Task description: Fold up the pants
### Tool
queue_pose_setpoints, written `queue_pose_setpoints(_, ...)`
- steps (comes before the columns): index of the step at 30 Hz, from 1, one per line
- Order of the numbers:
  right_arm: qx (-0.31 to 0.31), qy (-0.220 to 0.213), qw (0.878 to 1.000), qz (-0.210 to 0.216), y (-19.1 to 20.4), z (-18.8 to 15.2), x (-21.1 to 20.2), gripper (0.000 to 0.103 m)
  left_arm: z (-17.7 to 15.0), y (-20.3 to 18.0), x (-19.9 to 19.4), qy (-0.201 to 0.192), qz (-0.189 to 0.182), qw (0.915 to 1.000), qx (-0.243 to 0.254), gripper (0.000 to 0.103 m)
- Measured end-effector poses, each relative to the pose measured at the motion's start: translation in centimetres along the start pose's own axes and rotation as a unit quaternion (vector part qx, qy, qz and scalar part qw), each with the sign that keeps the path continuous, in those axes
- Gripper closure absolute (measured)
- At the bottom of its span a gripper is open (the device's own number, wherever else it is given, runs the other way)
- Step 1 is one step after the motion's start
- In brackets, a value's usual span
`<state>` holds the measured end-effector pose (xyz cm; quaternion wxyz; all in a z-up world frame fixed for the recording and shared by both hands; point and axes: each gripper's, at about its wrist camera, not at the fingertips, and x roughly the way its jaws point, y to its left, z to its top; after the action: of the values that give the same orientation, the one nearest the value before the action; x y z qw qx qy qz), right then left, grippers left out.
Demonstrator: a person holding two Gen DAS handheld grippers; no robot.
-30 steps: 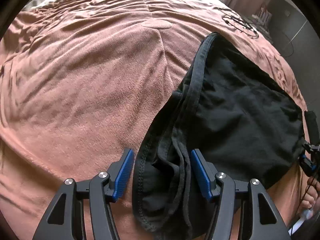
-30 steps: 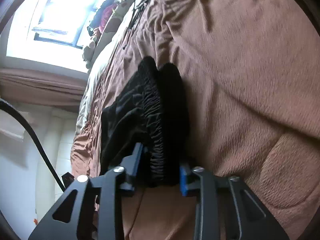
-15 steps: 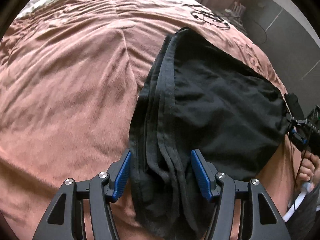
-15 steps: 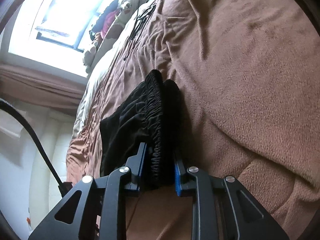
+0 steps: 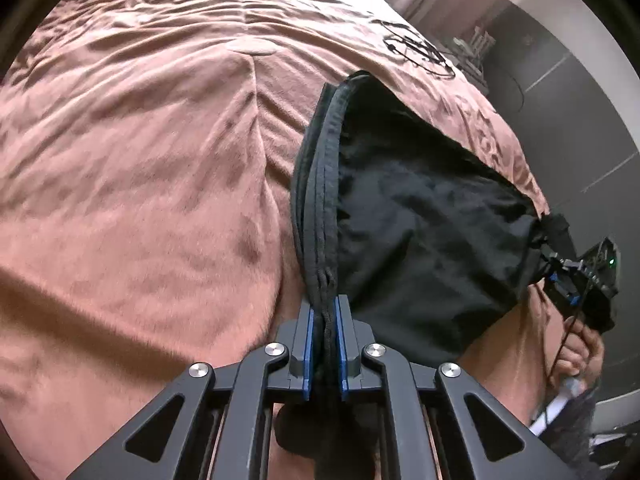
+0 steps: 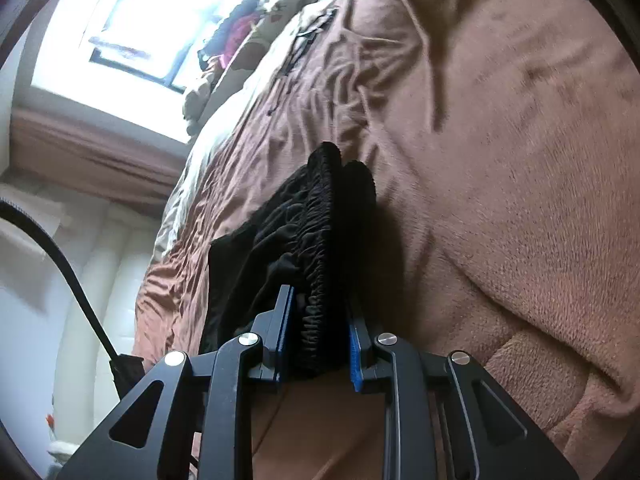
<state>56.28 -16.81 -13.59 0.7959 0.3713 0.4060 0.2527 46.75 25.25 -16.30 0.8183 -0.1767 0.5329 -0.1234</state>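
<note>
My left tongs (image 5: 324, 340) just clamped stacked hems of pants (image 5: 420, 232), right tongs (image 6: 318, 344) clenching waistband; soft, limp, grip bunched edges

My left claw (image 5: 325, 344) is matte black with blue pads and silver screws; my right claw (image 6: 318, 344) matches, a black cable (image 6: 68, 272) trailing beside it.
</note>
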Motion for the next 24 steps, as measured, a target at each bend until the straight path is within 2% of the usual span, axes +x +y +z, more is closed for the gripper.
queue_pose_setpoints(10,-0.029,0.012,0.999,0.007,1.0,-1.4,-1.0,0.082,-3.1,-1.0,-2.8,0.0,-0.007,0.9998,-0.018,0.093)
queue_pose_setpoints(16,-0.046,0.029,0.999,0.001,1.8,-3.1,-1.7,0.082,-6.5,-0.9,-5.0,0.007,-0.007,0.9993,-0.037,0.093)
queue_pose_setpoints(24,-0.074,0.055,0.996,0.004,3.0,-5.1,-2.5,0.082,-11.3,-1.3,-8.9,-0.004,-0.001,0.9983,-0.058,0.093)
